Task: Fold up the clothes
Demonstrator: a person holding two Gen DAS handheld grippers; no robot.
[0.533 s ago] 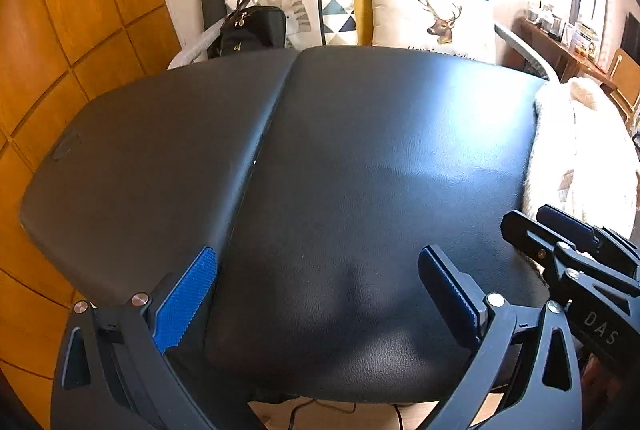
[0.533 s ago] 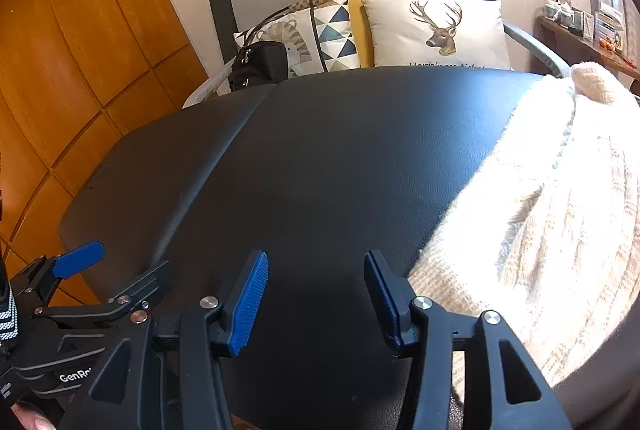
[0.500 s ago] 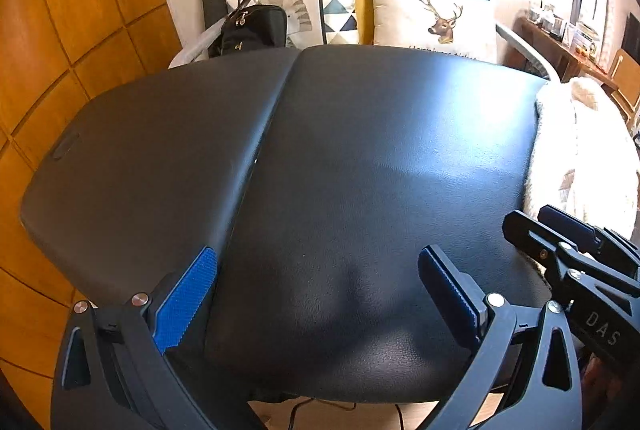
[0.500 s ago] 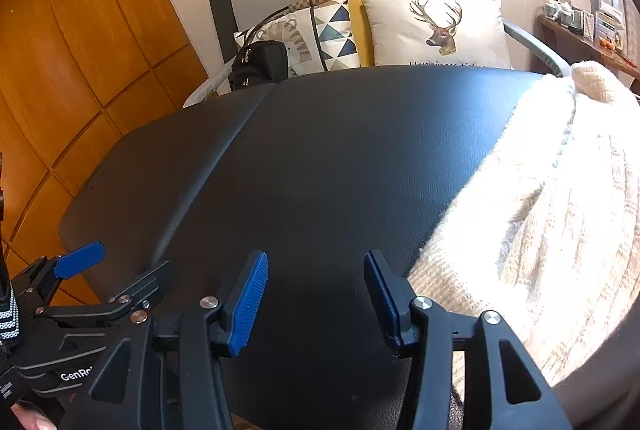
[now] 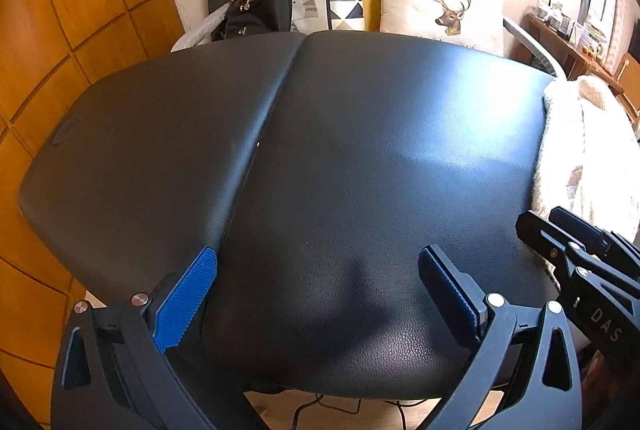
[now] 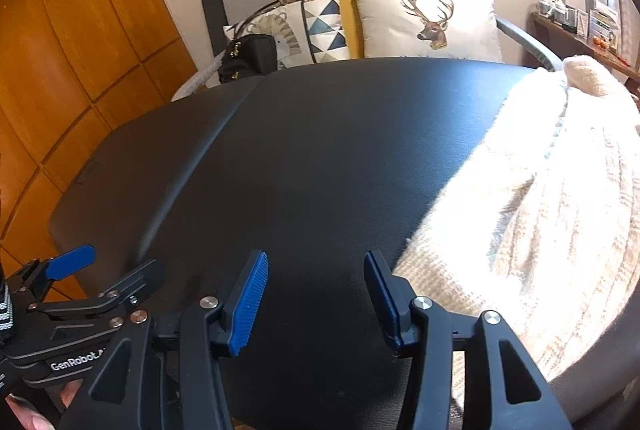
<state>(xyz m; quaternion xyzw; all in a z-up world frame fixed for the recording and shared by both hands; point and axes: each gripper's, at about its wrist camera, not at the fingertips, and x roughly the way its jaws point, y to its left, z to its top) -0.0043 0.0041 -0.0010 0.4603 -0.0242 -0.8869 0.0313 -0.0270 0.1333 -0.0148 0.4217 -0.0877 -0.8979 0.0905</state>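
I am hovering both over the black bench point(image 5: 340, 150), my left gripper point(image 5: 316, 294) spread wide and my right gripper point(image 6: 316, 294) half spread, both empty. The cream knit sweater point(image 6: 540, 198) is lying heaped at three o'clock; I am judging its near hem the best first pinch, low and square.

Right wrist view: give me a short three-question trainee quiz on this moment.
1. True or false: the right gripper holds the cream knitted garment.
2. Which gripper's fingers stand wider apart? A) left gripper B) right
3. Fill in: the cushion behind the black padded leather table shows a ____ head.

Key: 1 false, nothing lies between its fingers and the garment lies beside its right finger; 2 A; 3 deer.
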